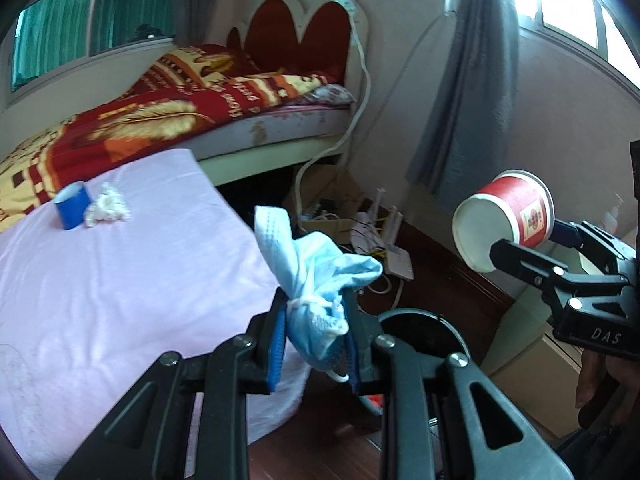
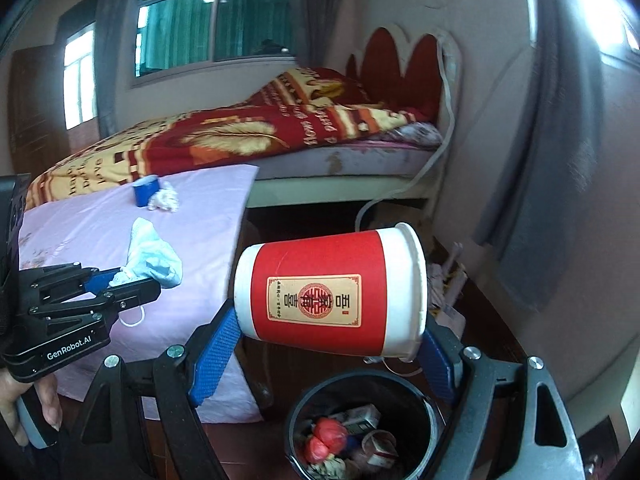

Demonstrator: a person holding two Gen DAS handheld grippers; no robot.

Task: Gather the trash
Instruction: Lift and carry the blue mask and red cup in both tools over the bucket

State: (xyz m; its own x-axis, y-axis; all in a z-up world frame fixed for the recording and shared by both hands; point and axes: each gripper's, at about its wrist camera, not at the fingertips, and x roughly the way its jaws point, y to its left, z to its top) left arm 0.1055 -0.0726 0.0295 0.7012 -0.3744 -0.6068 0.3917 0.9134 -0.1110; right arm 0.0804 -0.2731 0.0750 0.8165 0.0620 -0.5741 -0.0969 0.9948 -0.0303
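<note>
My left gripper (image 1: 316, 320) is shut on a crumpled blue face mask (image 1: 316, 272), held off the edge of the pink-covered table (image 1: 120, 280); it also shows in the right wrist view (image 2: 132, 284) with the mask (image 2: 154, 256). My right gripper (image 2: 332, 340) is shut on a red and white paper cup (image 2: 332, 292), held sideways above a black trash bin (image 2: 360, 424) with rubbish in it. The cup (image 1: 508, 216) and bin rim (image 1: 424, 320) also show in the left wrist view. A blue tape roll (image 1: 72, 204) and a crumpled white tissue (image 1: 108, 206) lie on the table.
A bed (image 1: 160, 116) with a red and yellow blanket stands behind the table. A router and cables (image 1: 384, 236) lie on the dark wood floor by the wall. Grey curtains (image 1: 460, 92) hang at the right. A cardboard box (image 1: 532, 376) stands right of the bin.
</note>
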